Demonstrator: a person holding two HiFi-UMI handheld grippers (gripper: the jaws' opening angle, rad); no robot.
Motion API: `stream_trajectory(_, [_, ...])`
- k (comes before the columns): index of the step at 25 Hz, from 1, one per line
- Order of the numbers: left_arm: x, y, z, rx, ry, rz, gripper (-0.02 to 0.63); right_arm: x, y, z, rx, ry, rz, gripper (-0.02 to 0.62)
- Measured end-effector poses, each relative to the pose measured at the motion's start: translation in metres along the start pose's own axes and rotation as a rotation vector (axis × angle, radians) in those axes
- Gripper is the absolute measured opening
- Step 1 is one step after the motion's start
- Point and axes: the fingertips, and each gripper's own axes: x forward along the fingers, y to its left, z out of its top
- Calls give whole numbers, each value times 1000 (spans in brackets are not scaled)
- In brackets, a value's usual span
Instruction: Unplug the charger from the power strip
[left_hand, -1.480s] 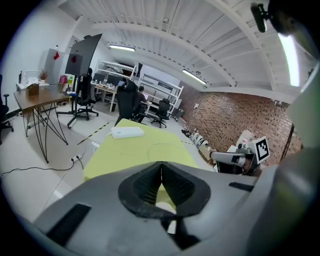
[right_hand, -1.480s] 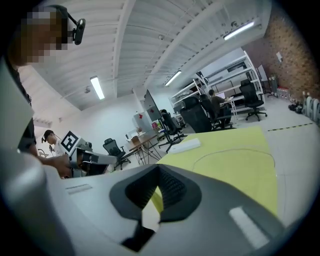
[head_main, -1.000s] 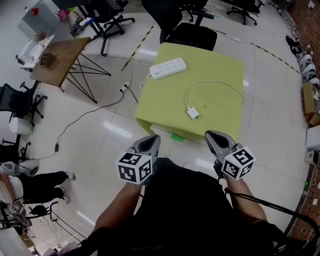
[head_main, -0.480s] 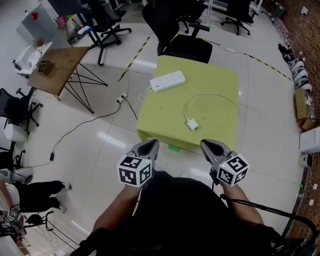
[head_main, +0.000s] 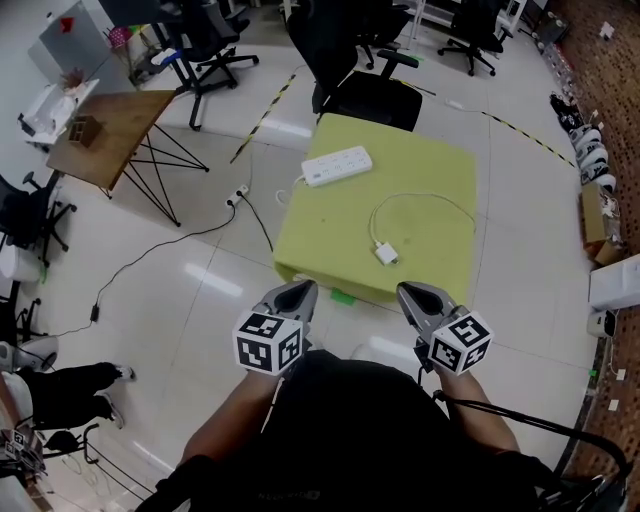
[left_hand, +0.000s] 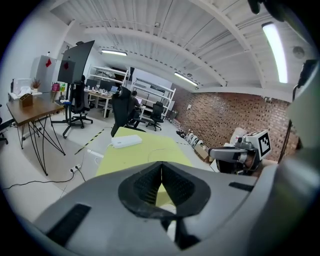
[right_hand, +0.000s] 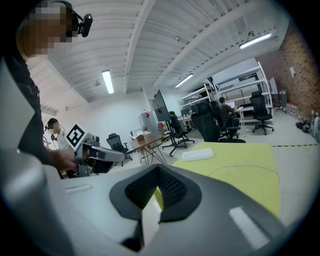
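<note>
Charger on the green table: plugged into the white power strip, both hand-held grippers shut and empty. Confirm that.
Not plugged in. The head view shows the charger lying loose on the green table, apart from the white power strip. The left hand-held gripper and right hand-held gripper are shut and empty, as stated.

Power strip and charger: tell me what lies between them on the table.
In the head view, bare yellow-green table separates the power strip from the charger; only the white cable curves up near the charger.

One power strip (head_main: 337, 166), one charger (head_main: 386, 254), one white cable (head_main: 420, 194), one green table (head_main: 330, 225), one wooden table (head_main: 105, 135).
</note>
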Motion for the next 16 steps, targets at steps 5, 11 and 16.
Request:
stream_trajectory(5, [-3, 9, -2, -13, -3, 0, 8, 9, 4, 0, -2, 6, -2, 2])
stream_trajectory(11, [-9, 15, 0, -19, -15, 3, 8, 15, 12, 2, -15, 11, 6, 1])
stream_trajectory(16, [-11, 18, -1, -18, -13, -2, 8, 18, 13, 0, -15, 20, 5, 0])
